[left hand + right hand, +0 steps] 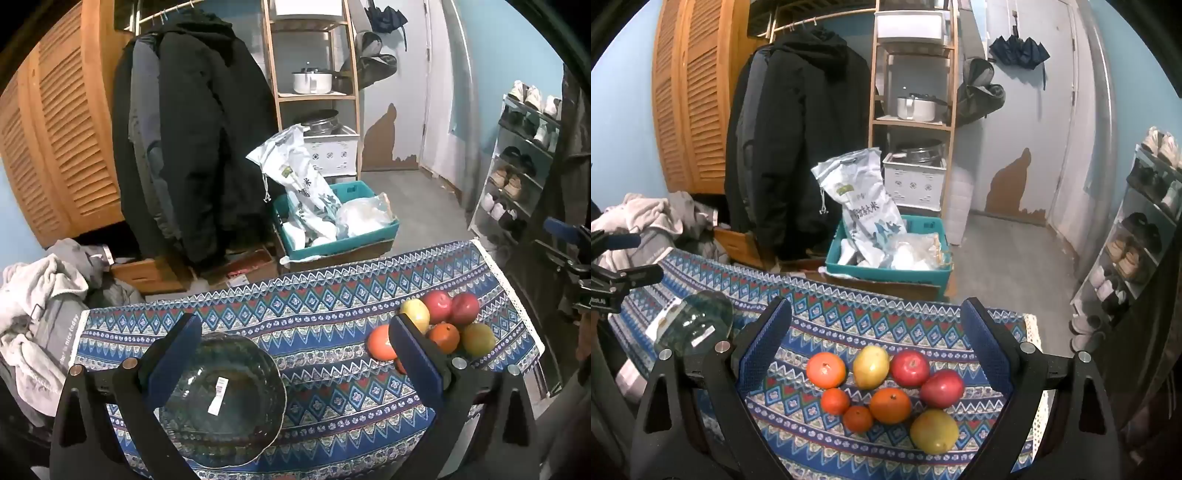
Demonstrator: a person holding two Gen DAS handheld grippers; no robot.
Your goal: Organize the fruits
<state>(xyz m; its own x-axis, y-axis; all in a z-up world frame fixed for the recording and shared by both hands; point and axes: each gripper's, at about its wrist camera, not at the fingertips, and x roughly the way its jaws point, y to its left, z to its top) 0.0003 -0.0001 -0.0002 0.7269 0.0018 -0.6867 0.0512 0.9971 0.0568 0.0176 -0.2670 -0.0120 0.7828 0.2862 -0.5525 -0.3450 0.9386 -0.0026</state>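
A glass bowl (225, 398) with a white sticker sits on the patterned tablecloth (325, 398), partly behind the left finger of my open, empty left gripper (295, 328). Several fruits lie grouped at the table's right end: two red apples (909, 368), two yellow-green fruits (871, 366) and several oranges (890, 405). My right gripper (877, 314) is open and empty, held above the fruit group, which shows between its fingers. The fruits also show in the left wrist view (443, 317), partly behind the left gripper's right finger. The bowl shows at the left in the right wrist view (696, 325).
Beyond the table's far edge stand a teal crate (886, 273) with bags, hanging dark coats (790, 147), a wooden shelf (912, 122) and a shoe rack (1137, 236). Piled clothes (40, 295) lie left of the table. The tablecloth's fringed edge (1039, 343) marks the right end.
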